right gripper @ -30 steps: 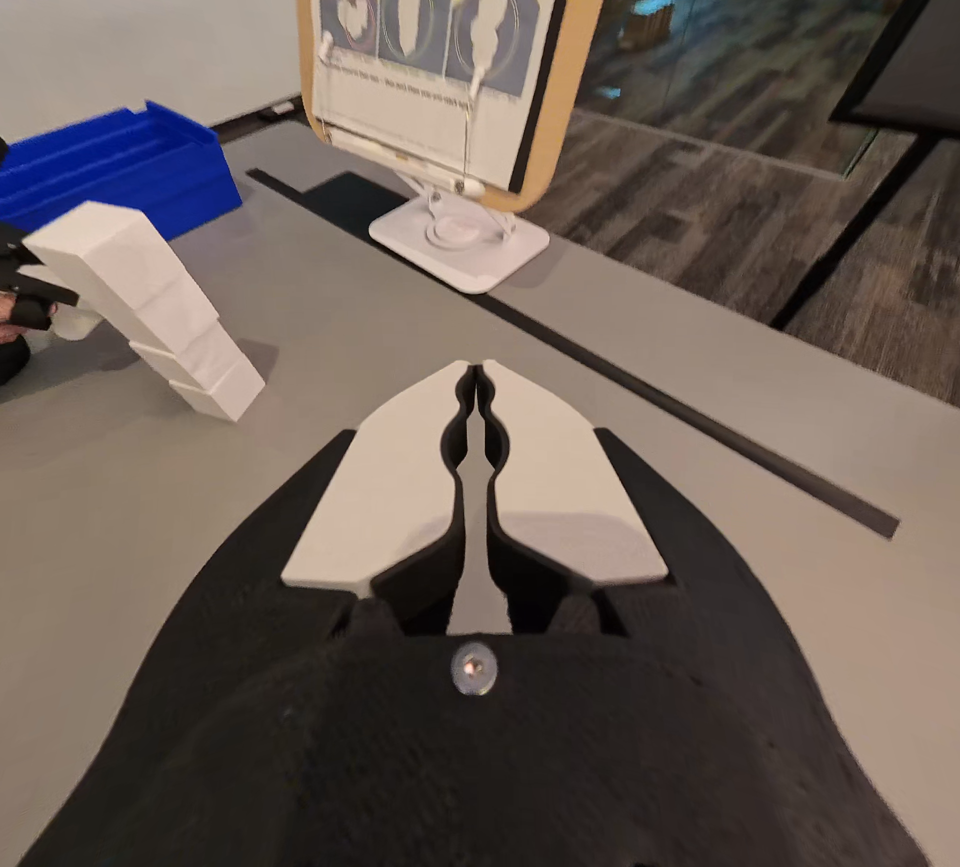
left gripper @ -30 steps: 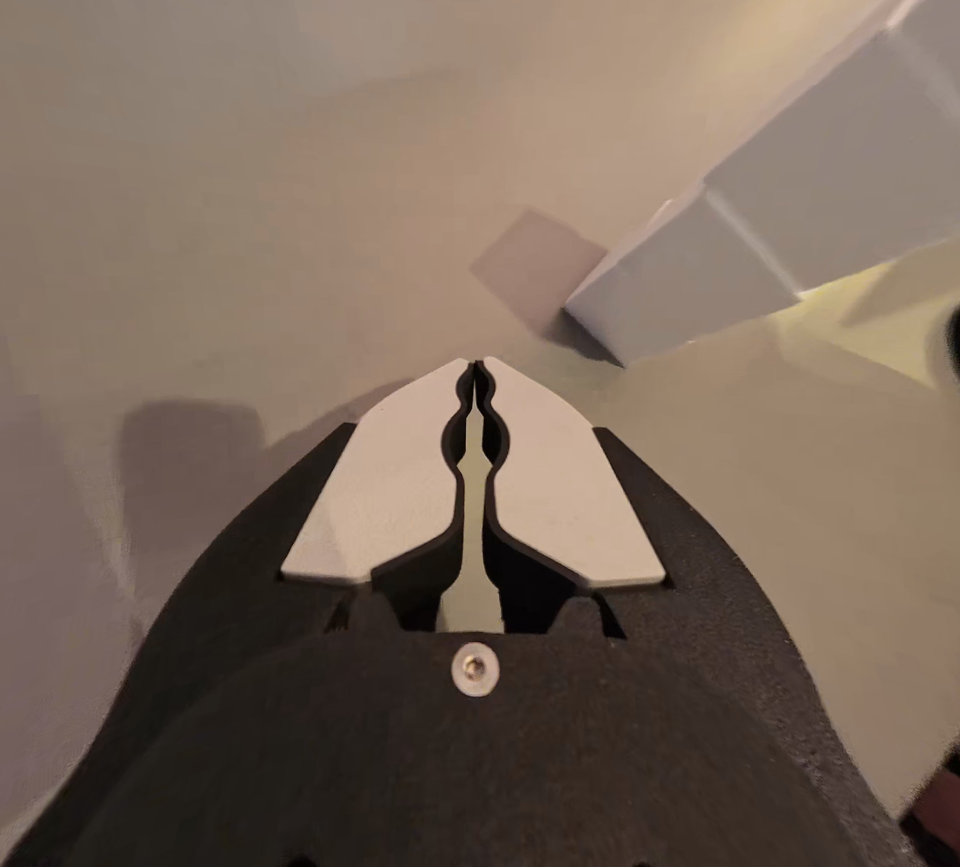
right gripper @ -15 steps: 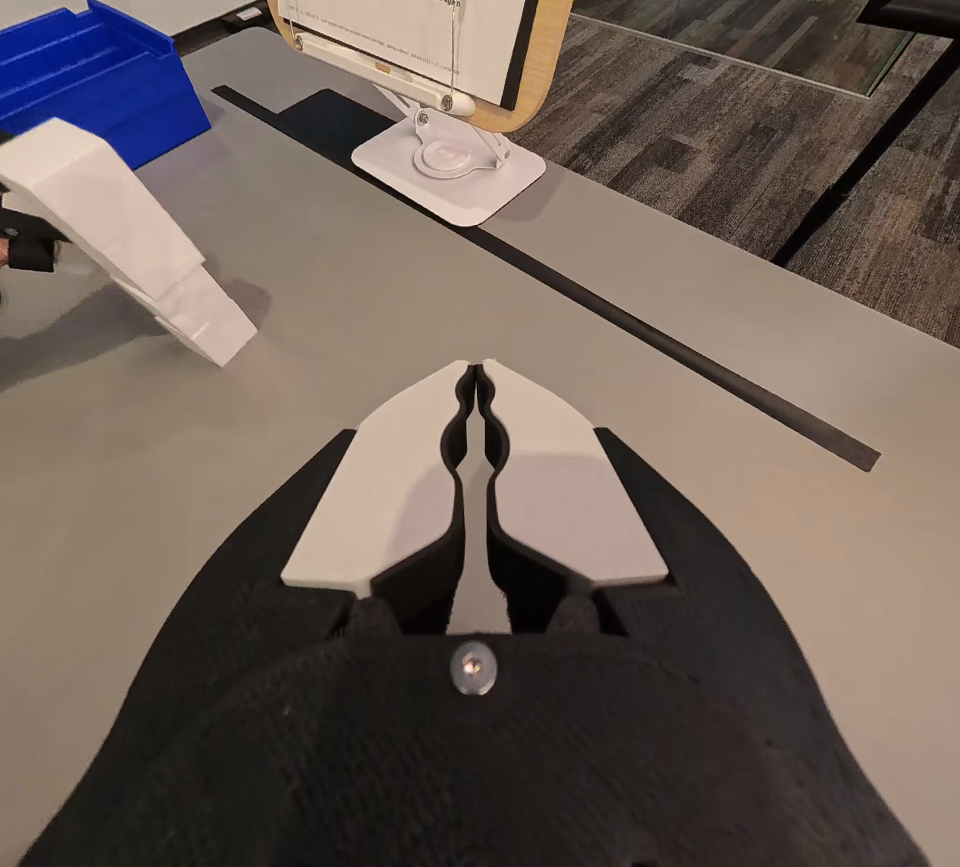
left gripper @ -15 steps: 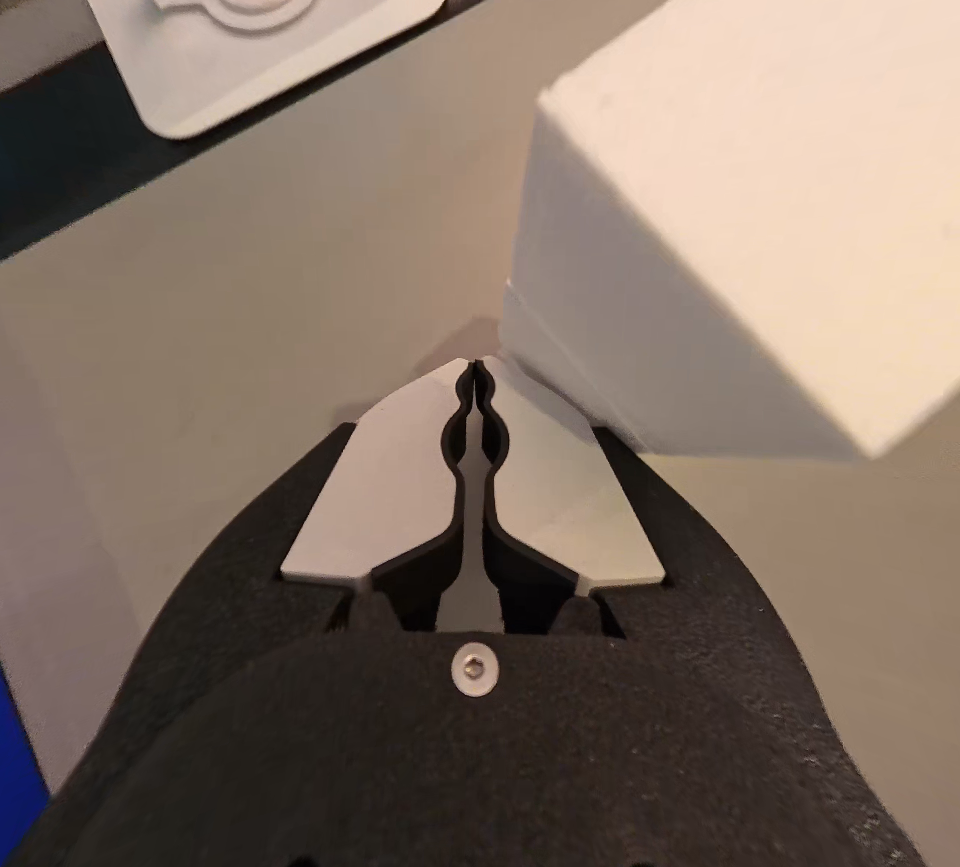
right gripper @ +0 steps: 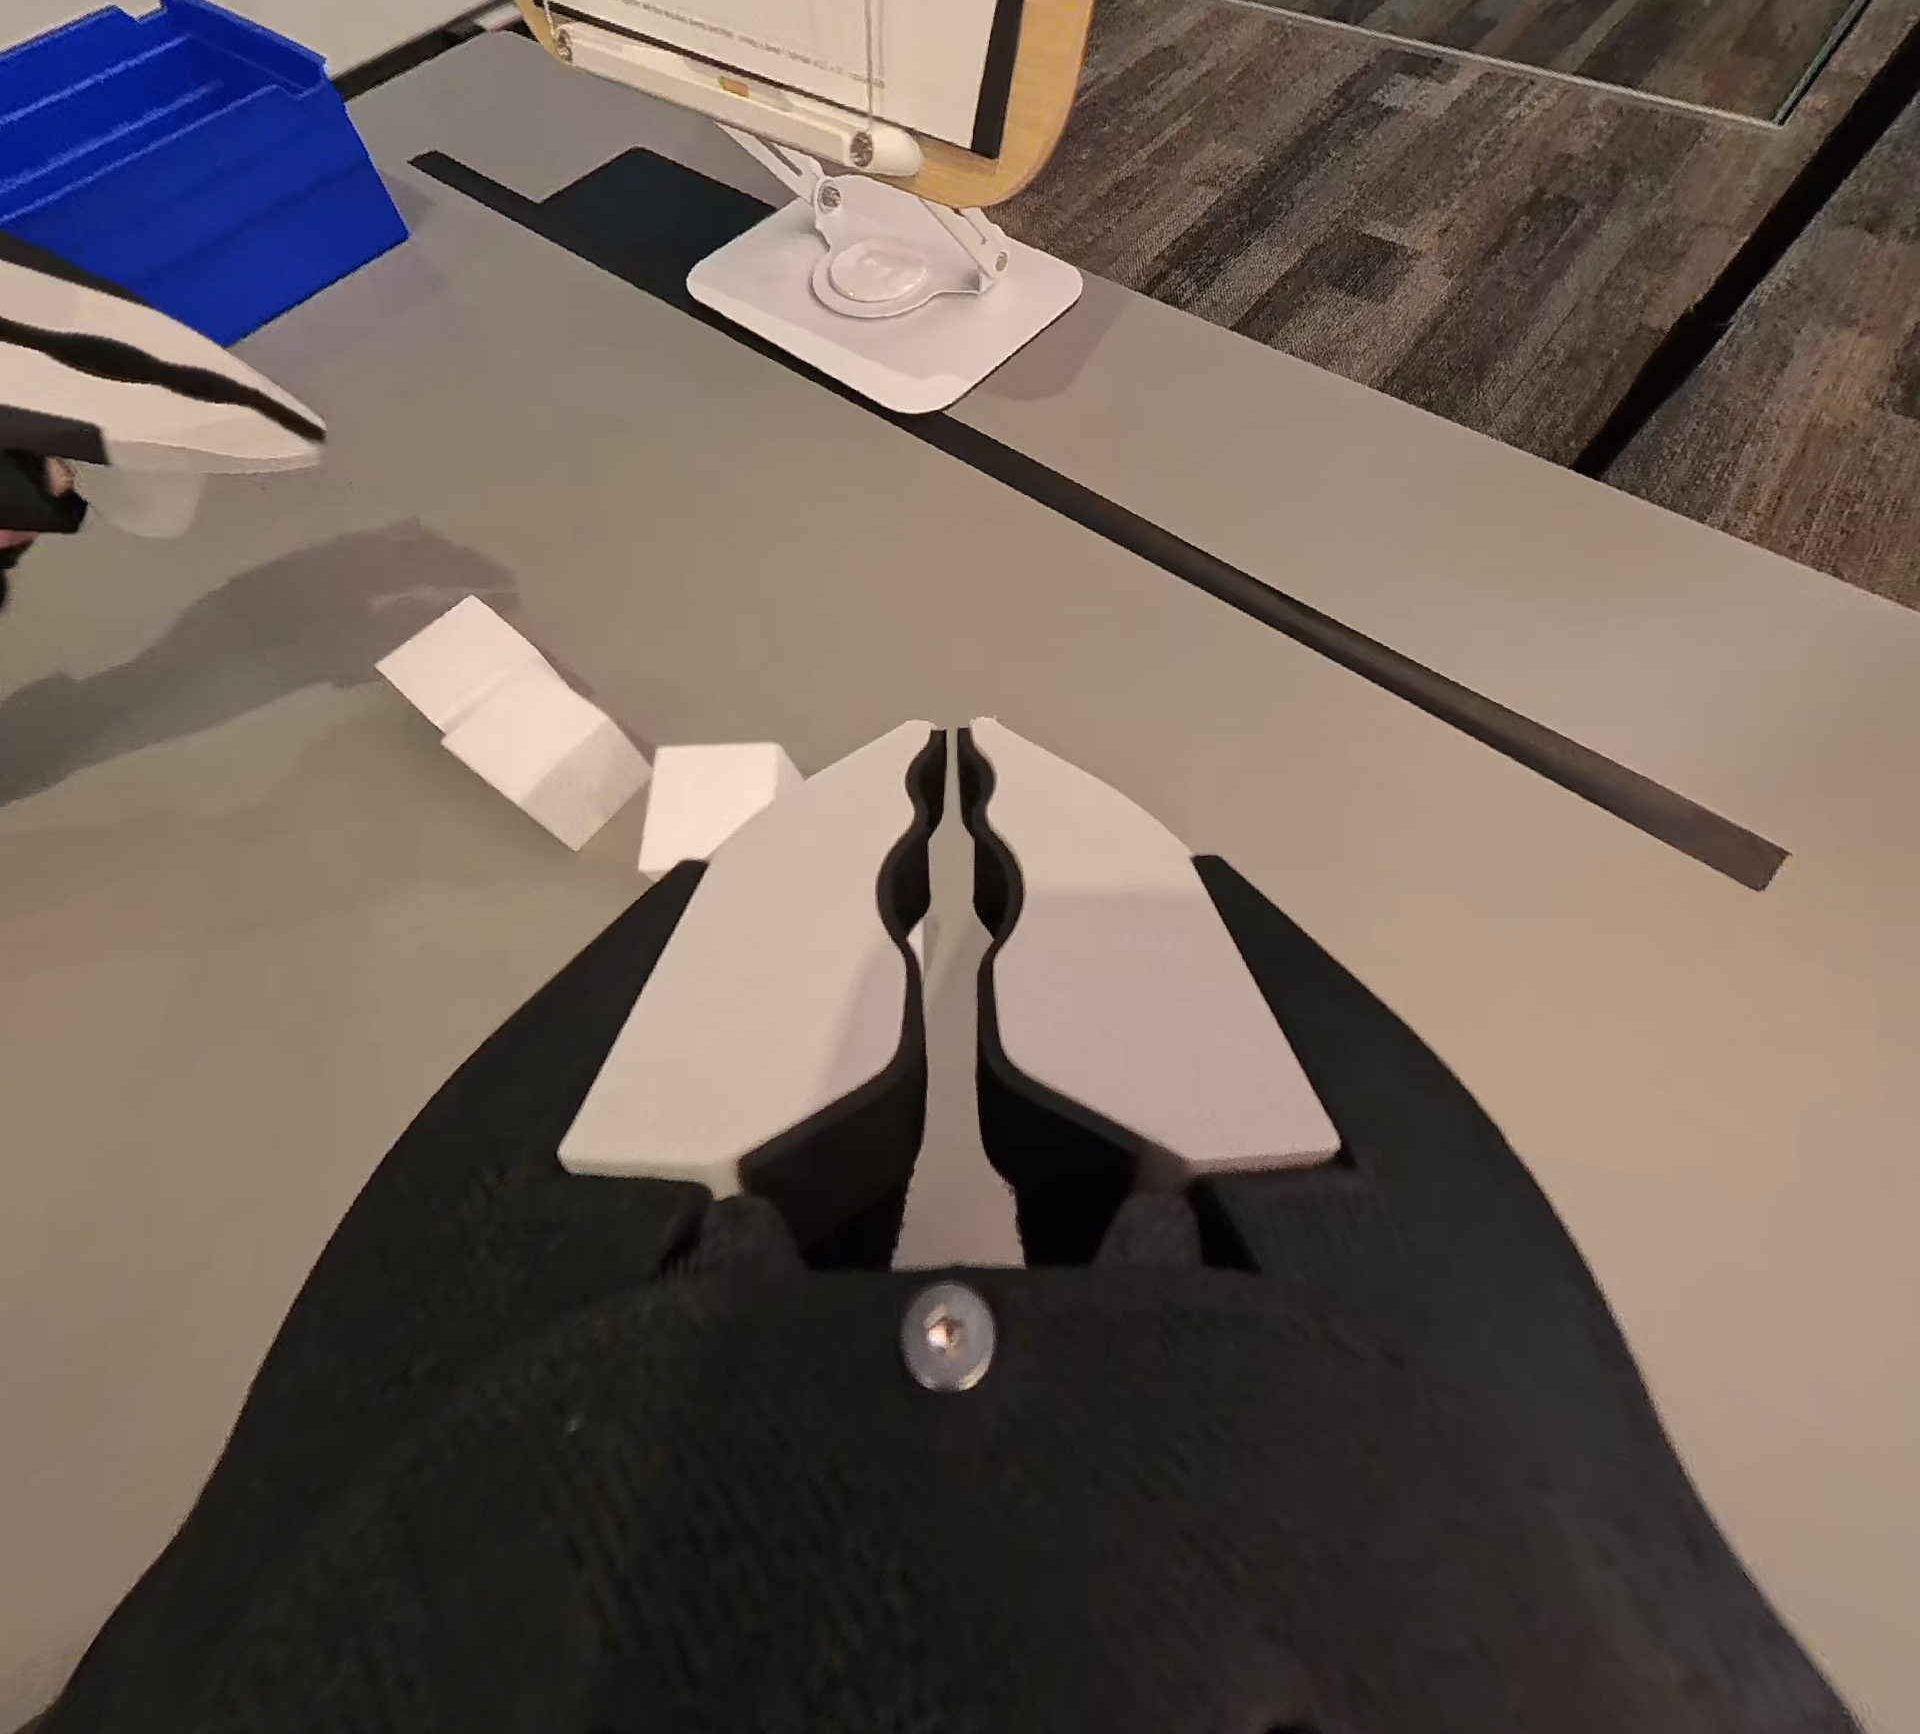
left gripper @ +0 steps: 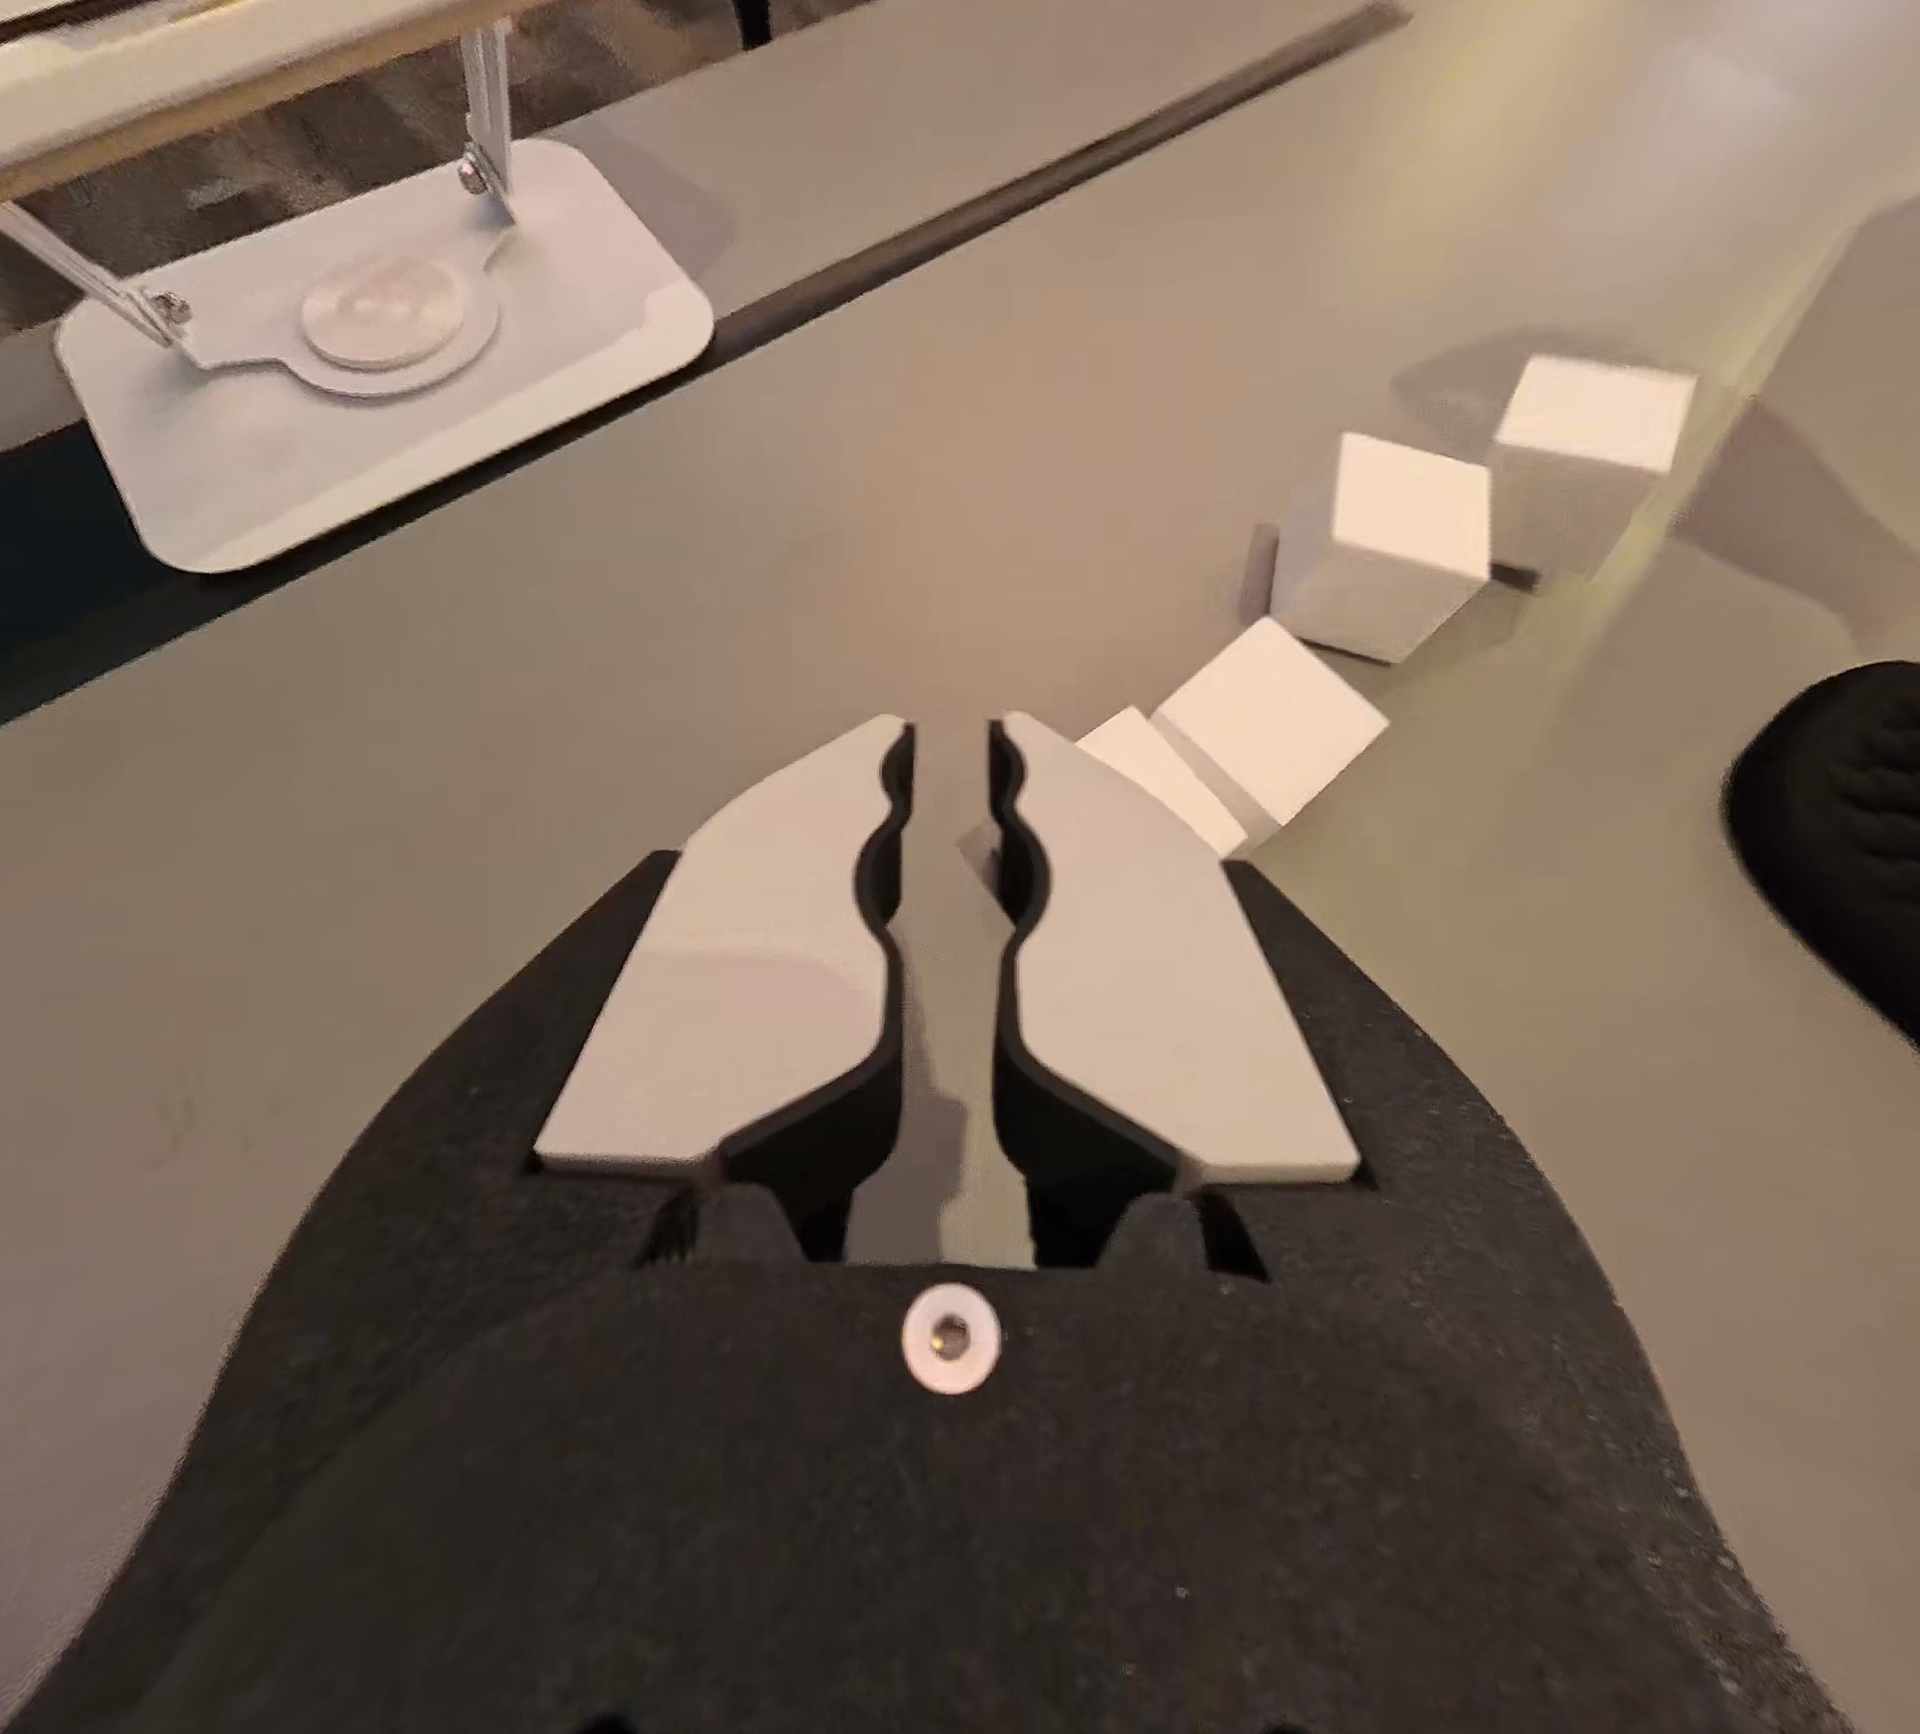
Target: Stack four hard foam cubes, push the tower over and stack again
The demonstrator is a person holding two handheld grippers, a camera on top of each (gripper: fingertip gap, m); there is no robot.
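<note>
Four white foam cubes lie toppled in a loose row on the grey table. In the left wrist view the nearest cube is partly hidden behind my right finger. The others trail away to the right. My left gripper hovers above the table beside the near cube, its fingers a narrow gap apart and empty. My right gripper is shut and empty. Three cubes show just left of it, two adjoining and one. The left gripper is blurred at the left edge.
A blue bin stands at the far left. A board with a printed sheet on a white stand sits at the back, also in the left wrist view. A black strip runs across the table, with floor beyond the edge. Left tips to right tips: about 30 cm.
The leaning tower has fallen and the cubes now lie in a row on the table. My left gripper has pulled back and parted its fingers slightly. My right gripper has moved closer to the cubes.
</note>
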